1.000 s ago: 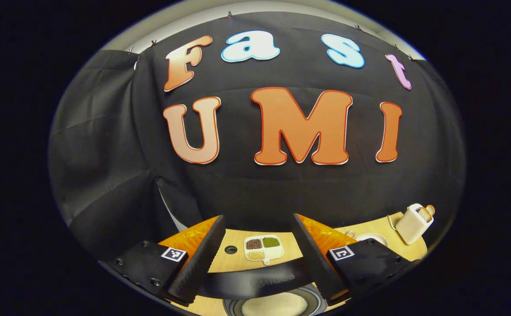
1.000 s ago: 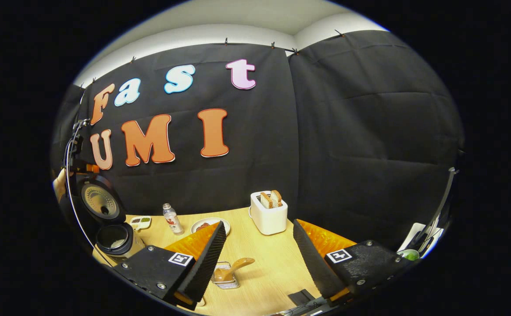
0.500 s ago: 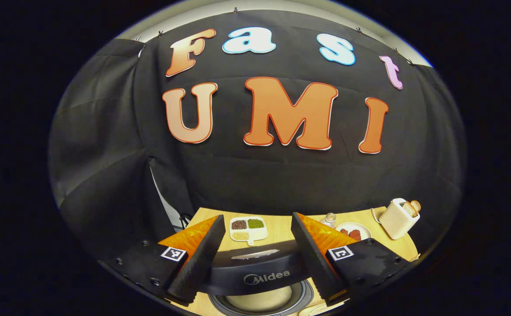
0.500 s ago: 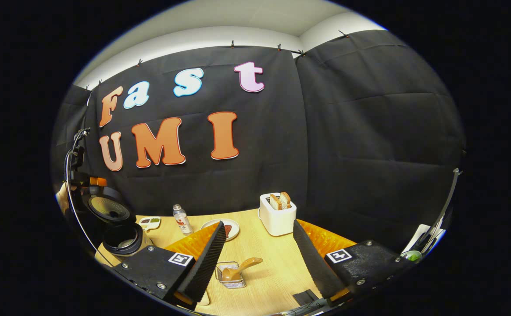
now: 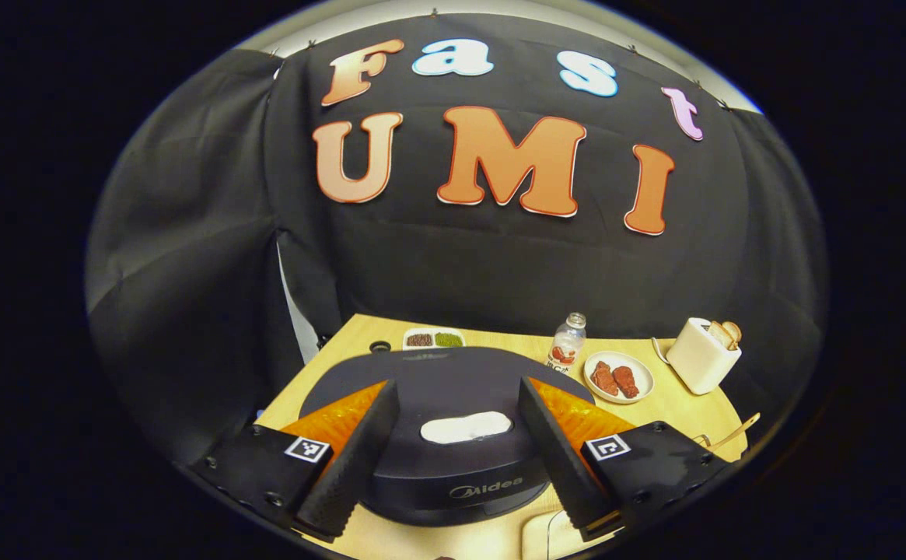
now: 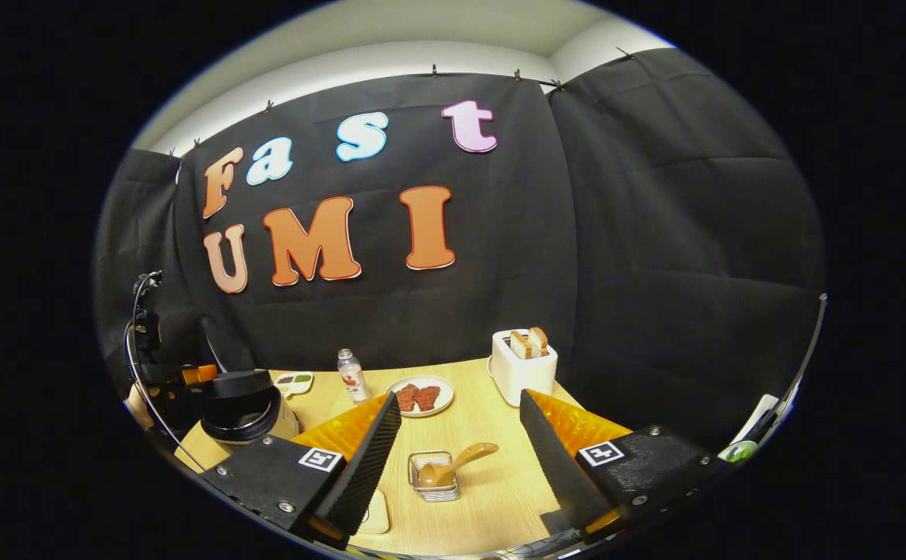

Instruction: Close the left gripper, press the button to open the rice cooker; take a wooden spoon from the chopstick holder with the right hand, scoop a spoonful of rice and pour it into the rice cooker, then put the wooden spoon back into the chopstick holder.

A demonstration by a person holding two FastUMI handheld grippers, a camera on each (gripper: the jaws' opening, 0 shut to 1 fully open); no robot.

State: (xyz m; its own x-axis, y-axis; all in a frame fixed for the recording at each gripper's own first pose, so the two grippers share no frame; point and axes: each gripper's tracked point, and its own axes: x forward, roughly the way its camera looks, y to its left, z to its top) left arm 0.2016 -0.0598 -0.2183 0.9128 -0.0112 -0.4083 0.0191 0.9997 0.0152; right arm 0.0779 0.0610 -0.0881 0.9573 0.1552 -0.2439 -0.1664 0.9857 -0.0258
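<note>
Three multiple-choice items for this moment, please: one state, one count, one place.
1. The rice cooker lid is: A down; B raised upright; C taken off.
2. Pieces of food on the plate: A one; B two; C four.
3. The wooden spoon is: A held by a gripper; B flat on the wood; C in the chopstick holder.

Key: A, the lid's top faces the left gripper view; B, two reddish pieces lie side by side; C, its bowl sits in the wire holder with the handle leaning out.
</note>
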